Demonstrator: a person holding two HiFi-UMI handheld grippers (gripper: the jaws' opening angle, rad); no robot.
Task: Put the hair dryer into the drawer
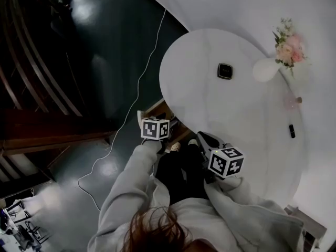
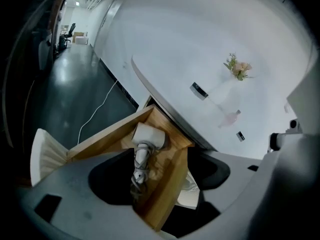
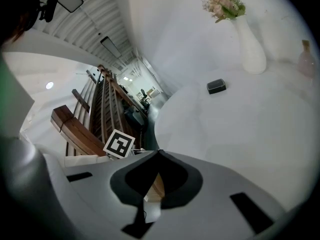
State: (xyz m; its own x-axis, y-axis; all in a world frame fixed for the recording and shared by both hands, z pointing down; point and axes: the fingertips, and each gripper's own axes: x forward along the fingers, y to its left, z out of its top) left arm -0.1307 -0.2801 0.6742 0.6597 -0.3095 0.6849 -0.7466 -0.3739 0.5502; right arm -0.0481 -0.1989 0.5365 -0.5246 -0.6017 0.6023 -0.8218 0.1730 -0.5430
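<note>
The wooden drawer stands pulled out from under the white oval table. In it lies the white hair dryer, its cord wrapped round the handle. My left gripper hovers just above the drawer, open, its ribbed white fingers spread to either side and holding nothing. In the head view the left gripper is at the table's near edge beside the drawer. My right gripper is close by at the right, shut and empty; a strip of the drawer shows under it.
On the table stand a small black box, a white vase of pink flowers, a small pink bottle and a small dark object. A white cable trails over the dark floor. Wooden rails run at the left.
</note>
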